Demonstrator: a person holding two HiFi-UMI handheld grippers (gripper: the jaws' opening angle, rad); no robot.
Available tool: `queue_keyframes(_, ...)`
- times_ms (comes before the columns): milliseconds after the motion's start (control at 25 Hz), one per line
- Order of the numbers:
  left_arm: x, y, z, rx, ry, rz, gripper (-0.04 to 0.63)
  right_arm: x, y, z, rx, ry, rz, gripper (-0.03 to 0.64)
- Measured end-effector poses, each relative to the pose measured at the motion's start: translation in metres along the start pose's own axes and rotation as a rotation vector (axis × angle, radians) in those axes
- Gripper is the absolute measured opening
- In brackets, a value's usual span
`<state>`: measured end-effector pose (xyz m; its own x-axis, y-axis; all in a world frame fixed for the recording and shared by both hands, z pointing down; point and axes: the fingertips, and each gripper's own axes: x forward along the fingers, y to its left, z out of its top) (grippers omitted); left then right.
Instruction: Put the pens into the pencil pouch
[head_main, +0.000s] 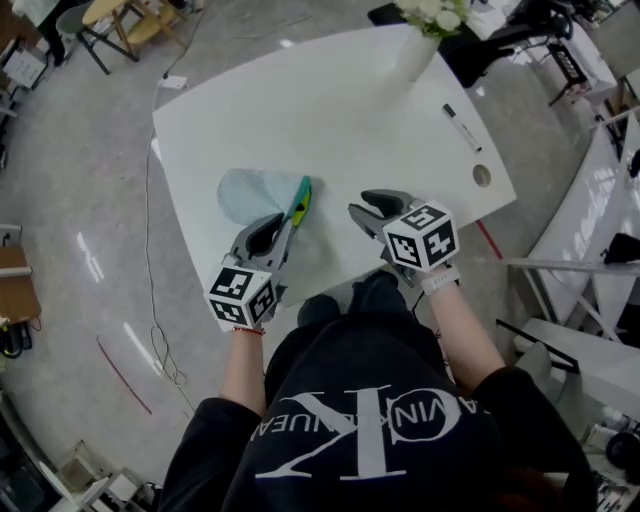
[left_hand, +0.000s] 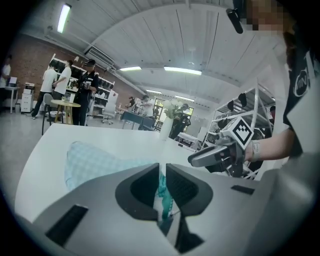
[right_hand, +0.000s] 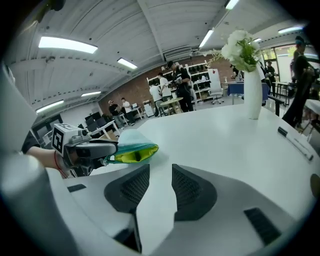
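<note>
1. Pouch (head_main: 245, 195): soft pale-blue fabric w/ a teal rim, lying on the white table (head_main: 330, 100) near my edge. I'd judge it light and floppy, so it'll slide or fold if nudged. Best held by the rim, which looks like the firmest part.
2. Left gripper (left_hand: 162, 175) is doing just that: jaws pinched nearly together on the teal rim at the mouth end, propping the opening up.
3. Right gripper (right_hand: 161, 175): jaws apart, nothing between them but bare tabletop. It sits near the pouch mouth, not touching it.
4. Pen (head_main: 461, 127): the only one I can see, a slim white stick w/ a dark cap. It lies flat toward the far right of the table, well apart from the pouch, w/ the vase (head_main: 414, 52) beyond it. Prob. light, rigid, smooth and apt to roll, so I'd take it mid-barrel w/ the jaws crosswise.
5. Containers: the pouch mouth gapes toward the right gripper, yellow lining showing (there's a dark spot inside, and I can't tell if it's a pen or just shadow). The vase holds white flowers w/ green leaves.
</note>
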<state>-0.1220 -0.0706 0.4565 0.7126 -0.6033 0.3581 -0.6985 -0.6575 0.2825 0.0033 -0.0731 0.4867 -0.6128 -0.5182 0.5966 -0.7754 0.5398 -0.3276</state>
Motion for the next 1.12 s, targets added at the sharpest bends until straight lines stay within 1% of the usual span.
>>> queue_keyframes(80,0.007,-0.004,0.006,0.003,-0.008,0.015,0.044,-0.010,-0.016,-0.003,-0.004,0.004,-0.018,0.150)
queue_keyframes(200,0.019,-0.008,0.019,-0.011,-0.038,0.054,0.044,-0.024,-0.036,-0.006,-0.076,0.031,-0.047,0.150)
queue_keyframes(280,0.026,-0.012,0.023,-0.021,-0.047,0.089,0.044,-0.033,-0.052,-0.009,-0.105,0.045,-0.056,0.150)
queue_keyframes(520,0.050,-0.023,0.030,-0.055,-0.064,0.177,0.044,-0.061,-0.120,-0.014,-0.085,0.055,-0.087,0.150)
queue_keyframes(640,0.058,-0.024,0.031,-0.065,-0.070,0.227,0.044,-0.070,-0.151,-0.014,-0.098,0.059,-0.112,0.150)
queue_keyframes(880,0.074,-0.024,0.031,-0.086,-0.086,0.319,0.044,-0.091,-0.218,-0.010,-0.183,0.075,-0.212,0.150)
queue_keyframes(960,0.079,-0.024,0.032,-0.090,-0.093,0.341,0.044,-0.099,-0.241,-0.008,-0.183,0.075,-0.244,0.150)
queue_keyframes(1120,0.084,-0.027,0.030,-0.102,-0.095,0.380,0.044,-0.113,-0.279,-0.005,-0.152,0.072,-0.302,0.152)
